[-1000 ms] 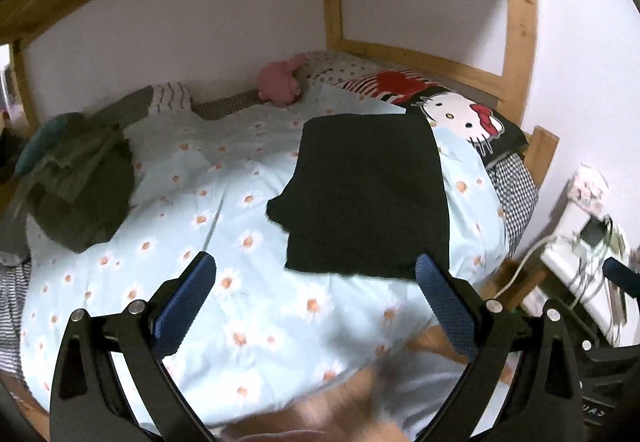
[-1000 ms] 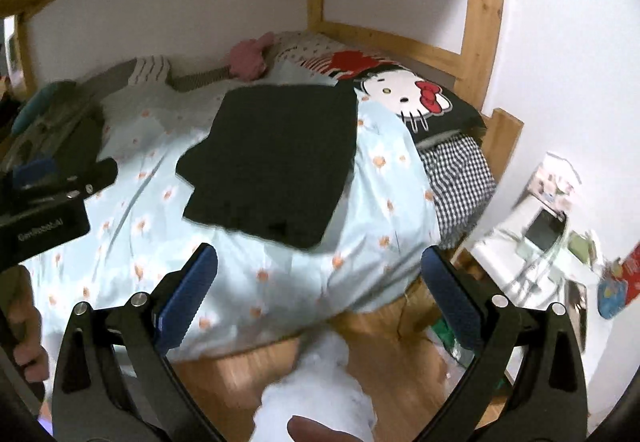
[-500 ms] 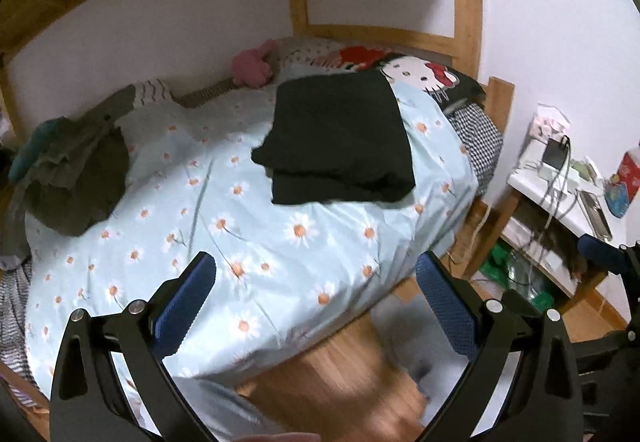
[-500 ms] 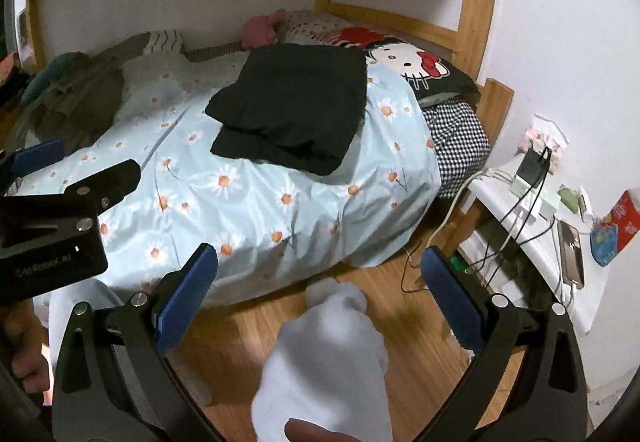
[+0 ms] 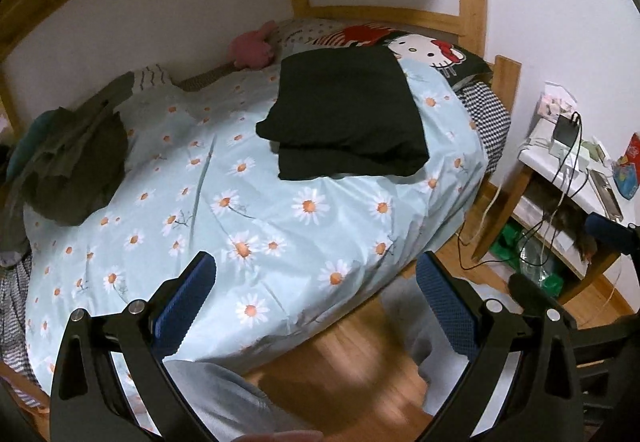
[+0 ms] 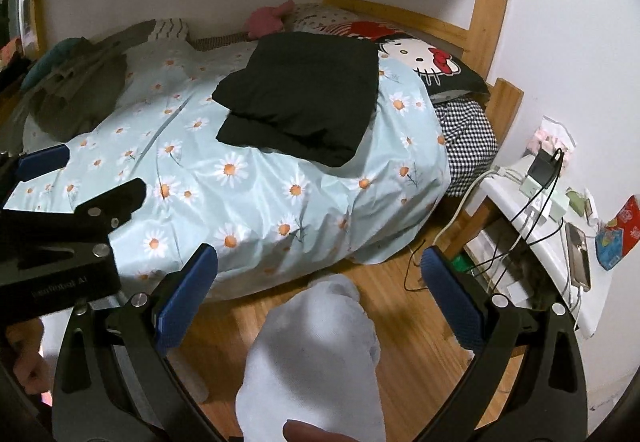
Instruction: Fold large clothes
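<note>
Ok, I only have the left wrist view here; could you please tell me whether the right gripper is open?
Observer: Yes, the right gripper is open and holds nothing.
Operator: Thank you. What lies beneath it?
Observer: A foot in a white sock, standing on the wooden floor beside the bed.
</note>
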A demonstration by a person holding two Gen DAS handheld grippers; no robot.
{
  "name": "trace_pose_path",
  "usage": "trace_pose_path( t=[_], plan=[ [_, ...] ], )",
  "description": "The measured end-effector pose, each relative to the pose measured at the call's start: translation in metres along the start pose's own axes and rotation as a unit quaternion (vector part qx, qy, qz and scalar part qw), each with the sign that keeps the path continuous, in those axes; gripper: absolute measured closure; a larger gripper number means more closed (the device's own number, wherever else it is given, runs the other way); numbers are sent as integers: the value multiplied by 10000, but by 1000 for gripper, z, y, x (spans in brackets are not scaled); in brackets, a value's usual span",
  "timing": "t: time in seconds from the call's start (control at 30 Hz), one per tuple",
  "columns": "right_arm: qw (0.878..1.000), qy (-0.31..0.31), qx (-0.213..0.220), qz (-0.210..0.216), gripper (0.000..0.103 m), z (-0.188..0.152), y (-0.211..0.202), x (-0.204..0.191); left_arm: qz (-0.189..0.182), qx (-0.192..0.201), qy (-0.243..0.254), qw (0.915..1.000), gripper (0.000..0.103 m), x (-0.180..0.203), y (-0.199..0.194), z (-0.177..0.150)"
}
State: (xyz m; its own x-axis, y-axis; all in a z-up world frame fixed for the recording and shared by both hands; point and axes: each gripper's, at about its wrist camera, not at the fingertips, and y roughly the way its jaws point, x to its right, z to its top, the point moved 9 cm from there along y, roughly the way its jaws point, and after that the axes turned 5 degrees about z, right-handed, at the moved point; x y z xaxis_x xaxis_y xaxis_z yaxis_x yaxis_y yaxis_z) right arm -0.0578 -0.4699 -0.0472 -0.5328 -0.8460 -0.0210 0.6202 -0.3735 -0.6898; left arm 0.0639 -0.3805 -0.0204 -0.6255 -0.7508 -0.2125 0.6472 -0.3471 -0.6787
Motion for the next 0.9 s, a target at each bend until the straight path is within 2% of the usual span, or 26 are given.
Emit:
trace_pose_path(
  t=[0.2, 0.9],
  plan=[
    [10000, 12, 33, -39, 3, 2, 2, 3, 188, 30, 0, 9998, 5, -13, 4, 0],
    [9998, 100, 135, -134, 3, 11, 4, 12, 282, -145, 143, 9994, 5, -19, 16, -9]
  ],
)
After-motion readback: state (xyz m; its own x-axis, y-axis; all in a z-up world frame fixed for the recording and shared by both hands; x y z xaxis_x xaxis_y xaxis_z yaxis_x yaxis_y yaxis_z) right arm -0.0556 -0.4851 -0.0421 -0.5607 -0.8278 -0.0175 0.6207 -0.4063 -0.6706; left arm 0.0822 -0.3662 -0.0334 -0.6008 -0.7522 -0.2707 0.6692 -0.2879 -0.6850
